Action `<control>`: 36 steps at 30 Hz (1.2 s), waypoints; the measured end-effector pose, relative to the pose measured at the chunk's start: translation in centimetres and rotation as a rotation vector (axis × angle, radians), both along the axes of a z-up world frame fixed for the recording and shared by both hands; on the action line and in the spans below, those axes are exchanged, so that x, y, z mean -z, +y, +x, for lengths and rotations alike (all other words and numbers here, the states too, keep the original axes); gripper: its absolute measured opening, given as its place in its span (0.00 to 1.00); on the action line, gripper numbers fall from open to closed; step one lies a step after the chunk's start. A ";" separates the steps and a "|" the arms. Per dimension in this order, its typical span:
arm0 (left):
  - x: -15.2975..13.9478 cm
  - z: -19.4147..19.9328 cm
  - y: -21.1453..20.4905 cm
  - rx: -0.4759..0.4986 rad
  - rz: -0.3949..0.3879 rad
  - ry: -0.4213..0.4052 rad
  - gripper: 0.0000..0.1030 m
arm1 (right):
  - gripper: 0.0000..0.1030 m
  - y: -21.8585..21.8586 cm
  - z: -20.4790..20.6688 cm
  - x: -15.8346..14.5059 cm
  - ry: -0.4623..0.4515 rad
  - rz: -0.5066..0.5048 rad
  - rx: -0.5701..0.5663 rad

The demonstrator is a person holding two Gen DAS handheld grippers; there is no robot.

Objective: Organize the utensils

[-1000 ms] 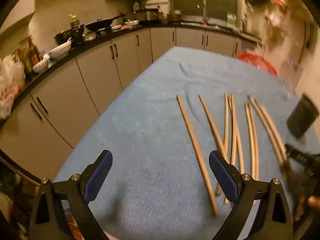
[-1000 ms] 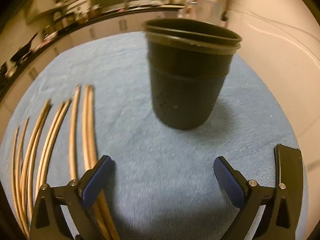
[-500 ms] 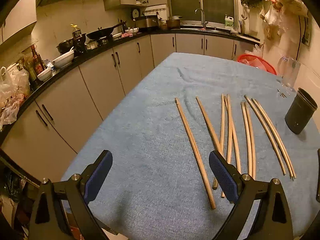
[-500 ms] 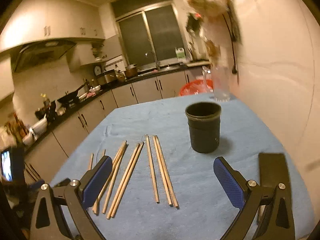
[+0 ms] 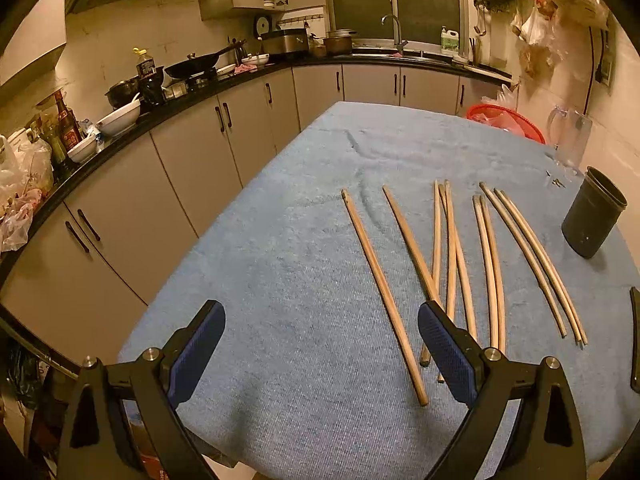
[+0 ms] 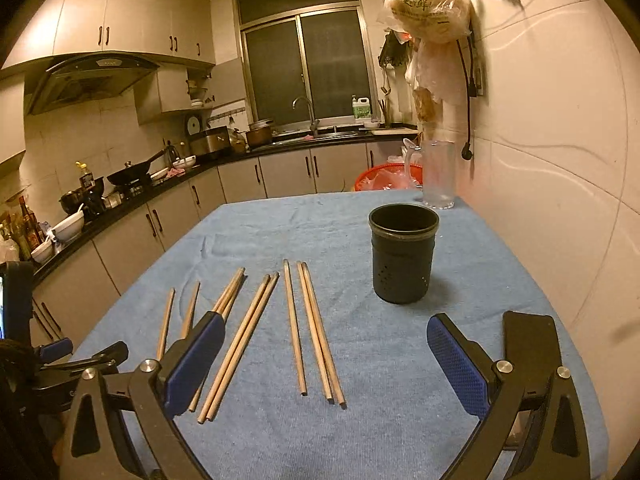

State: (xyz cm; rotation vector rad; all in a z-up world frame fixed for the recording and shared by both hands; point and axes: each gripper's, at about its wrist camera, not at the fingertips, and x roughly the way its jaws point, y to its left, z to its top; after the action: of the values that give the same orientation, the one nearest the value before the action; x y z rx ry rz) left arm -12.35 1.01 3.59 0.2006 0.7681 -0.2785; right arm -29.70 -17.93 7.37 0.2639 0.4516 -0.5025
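Left gripper (image 5: 318, 354): held wide apart, empty, above the chopsticks (image 5: 448, 264).
Right gripper (image 6: 320, 360): wide apart, empty; cup (image 6: 403, 254) ahead.

Left gripper (image 5: 318, 344) hangs wide open over the blue tablecloth (image 5: 280, 272), nothing between its pads; wooden chopsticks (image 5: 452, 264) lie fanned out ahead, black cup (image 5: 592, 218) standing off right.
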 end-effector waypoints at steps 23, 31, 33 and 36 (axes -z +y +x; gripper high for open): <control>0.4 0.1 0.4 -0.003 -0.001 0.007 0.94 | 0.99 0.4 1.0 0.8 0.040 -0.001 -0.016; 0.6 0.2 0.5 -0.003 0.000 0.012 0.94 | 0.99 0.3 1.1 1.0 0.048 0.005 -0.017; 0.6 0.2 0.5 -0.003 0.001 0.011 0.94 | 0.99 0.3 1.1 1.0 0.047 0.004 -0.018; 0.6 0.1 0.4 -0.002 0.001 0.010 0.94 | 0.99 0.4 1.1 1.1 0.049 0.002 -0.019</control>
State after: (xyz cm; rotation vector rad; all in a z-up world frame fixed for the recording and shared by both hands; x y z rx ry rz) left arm -12.20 1.44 3.01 0.1997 0.7785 -0.2775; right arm -28.55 -17.55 6.25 0.2499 0.5018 -0.4912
